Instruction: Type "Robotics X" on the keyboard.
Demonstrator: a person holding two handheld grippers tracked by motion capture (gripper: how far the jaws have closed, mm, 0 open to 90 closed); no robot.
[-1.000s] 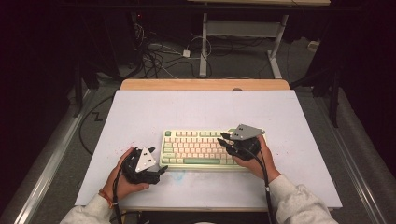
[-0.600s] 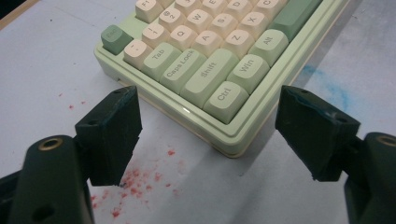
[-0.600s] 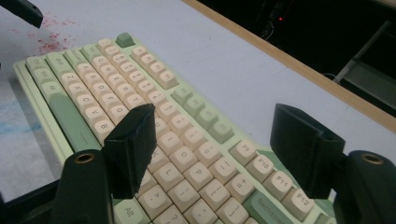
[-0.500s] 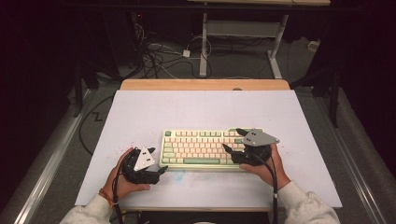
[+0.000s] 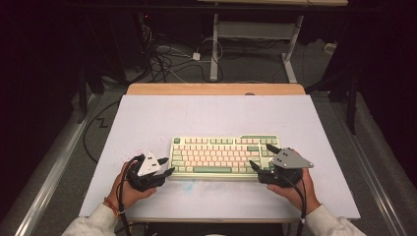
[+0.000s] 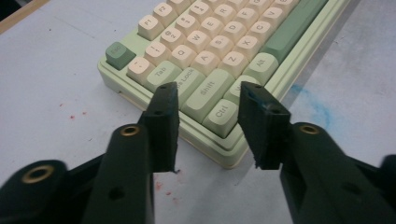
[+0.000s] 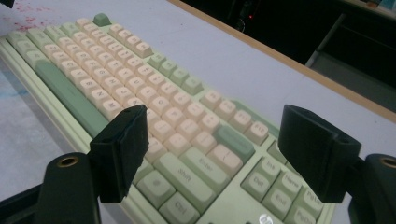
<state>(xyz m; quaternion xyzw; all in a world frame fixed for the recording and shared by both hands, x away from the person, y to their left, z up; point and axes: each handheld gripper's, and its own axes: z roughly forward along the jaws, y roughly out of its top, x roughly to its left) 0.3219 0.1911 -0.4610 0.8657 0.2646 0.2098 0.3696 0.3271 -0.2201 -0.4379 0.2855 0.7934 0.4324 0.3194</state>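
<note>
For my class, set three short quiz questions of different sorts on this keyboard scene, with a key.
1. True or false: the keyboard lies flat on the white table mat.
2. Which end of the keyboard does the left gripper straddle? A) the Ctrl and Shift corner B) the far right corner C) the top middle edge
3. Fill in: the jaws of the right gripper stand ____, with nothing pinched.

Key: 1 true; 2 A; 3 open.
</note>
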